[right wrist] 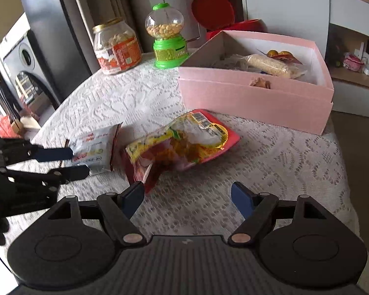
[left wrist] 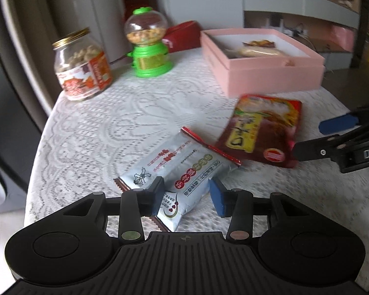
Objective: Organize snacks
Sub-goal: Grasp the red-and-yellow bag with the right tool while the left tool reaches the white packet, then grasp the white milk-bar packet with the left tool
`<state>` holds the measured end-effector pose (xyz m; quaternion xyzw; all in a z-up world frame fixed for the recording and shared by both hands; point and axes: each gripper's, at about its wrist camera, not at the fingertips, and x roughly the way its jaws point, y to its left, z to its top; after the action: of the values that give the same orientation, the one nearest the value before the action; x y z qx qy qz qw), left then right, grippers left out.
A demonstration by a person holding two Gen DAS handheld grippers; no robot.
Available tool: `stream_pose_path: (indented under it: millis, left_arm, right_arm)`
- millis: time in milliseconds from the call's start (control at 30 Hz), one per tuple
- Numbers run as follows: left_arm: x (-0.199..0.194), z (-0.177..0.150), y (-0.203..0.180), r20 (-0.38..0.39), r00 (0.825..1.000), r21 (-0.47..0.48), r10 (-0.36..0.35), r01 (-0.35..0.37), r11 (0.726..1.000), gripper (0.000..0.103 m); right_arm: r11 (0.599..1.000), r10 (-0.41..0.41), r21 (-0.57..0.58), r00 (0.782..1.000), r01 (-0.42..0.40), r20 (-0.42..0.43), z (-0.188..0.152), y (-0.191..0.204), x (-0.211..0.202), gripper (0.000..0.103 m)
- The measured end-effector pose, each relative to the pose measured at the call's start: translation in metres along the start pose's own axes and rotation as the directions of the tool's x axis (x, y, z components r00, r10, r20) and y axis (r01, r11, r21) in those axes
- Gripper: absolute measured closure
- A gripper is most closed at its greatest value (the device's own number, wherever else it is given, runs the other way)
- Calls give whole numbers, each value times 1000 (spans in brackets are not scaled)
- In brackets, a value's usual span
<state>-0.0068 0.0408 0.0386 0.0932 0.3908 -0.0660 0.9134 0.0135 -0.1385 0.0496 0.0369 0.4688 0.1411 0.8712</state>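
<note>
Your left gripper (left wrist: 188, 195) sits low over the counter (left wrist: 110, 123), and the silver snack packet (left wrist: 177, 169) lies straight ahead at 12 o'clock, its near end already between the jaws. The jaws stand moderately apart, one blue pad on each side of the packet; whether they touch the wrapper, I cannot tell. The packet's long axis runs from about 7 o'clock, near you, to 1 o'clock, slightly slanted across the jaw line, so the grip would fall across its narrow width.

Your right gripper (right wrist: 188, 198) hovers with jaws wide and holding nothing. The red and yellow snack bag (right wrist: 182, 147) lies just ahead at 11 to 12 o'clock, its crumpled near corner close beside the left pad. Its long axis runs from 7 o'clock toward 1 o'clock.

The left gripper is nearer the silver packet; the right is nearer the red bag.

The silver packet is flat, pillow-shaped, with red crimped ends and red print. The red bag is glossy, wrinkled and looks soft.

The pink box (right wrist: 255, 98), open and already holding a few wrapped snacks, stands beyond at 1 o'clock and is probably where both belong.
</note>
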Motion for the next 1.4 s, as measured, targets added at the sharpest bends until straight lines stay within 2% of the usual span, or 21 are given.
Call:
stream_pose_path:
  millis: [167,267,367,433,533,633,900,967,1033,1100,1200,1267,1333,1400]
  left_arm:
    - [2,0,7,4,1000,-44,8,-8,999,55]
    - [1,-1,8,7,1000,-46,6,-6,999,55]
    - [1,-1,10,9,1000,-52,0,0,999,55]
    - [1,-1,10,10,1000,-54,-2,2,999,55]
    - [0,-2,10,12,1000,-56,-12,12,998,56]
    - [-2,-4,12,14,999,-73,-44,45,996,55]
    - [4,3,-4,20,995,-92,-93,95,991,49]
    - [9,9,-9,29,991,-100,-128,131,986,48]
    - [14,13,-10,46,979,-117,-199,203,972,47]
    - [17,17,-11,48,970,-132,-239,243,961,47]
    - [9,19,-15,57,976,-90,-212,216,972,48]
    - [4,21,-20,66,989,-22,-131,133,991,48]
    - [7,23,-23,46,995,35,-85,83,996,49]
    - [14,24,-26,10,996,77,-91,90,993,49]
  right_arm:
    - [989,15,150,999,-9,-37,24,5,23,25]
    - [972,-16,233,998,30,-64,37,9,47,24]
    - [962,-76,260,996,88,-55,48,18,62,17]
    - [965,-112,231,992,122,-56,52,24,70,16]
    - [986,-142,79,988,146,-63,49,35,75,15]
    - [984,-175,-40,984,174,-29,32,37,65,15]
    - [977,-210,-14,977,211,45,2,-22,19,13]
    - [981,-195,22,979,194,65,-4,-36,13,11]
    - [981,-195,20,976,194,93,-10,-39,9,11]
    - [982,-188,23,977,186,105,-12,-40,8,11]
    - [984,-178,28,978,176,111,-14,-42,6,10]
    - [985,-174,32,978,172,115,-18,-44,3,10]
    - [984,-176,29,978,174,113,-16,-43,4,9]
    - [984,-180,24,977,178,112,-17,-42,3,8]
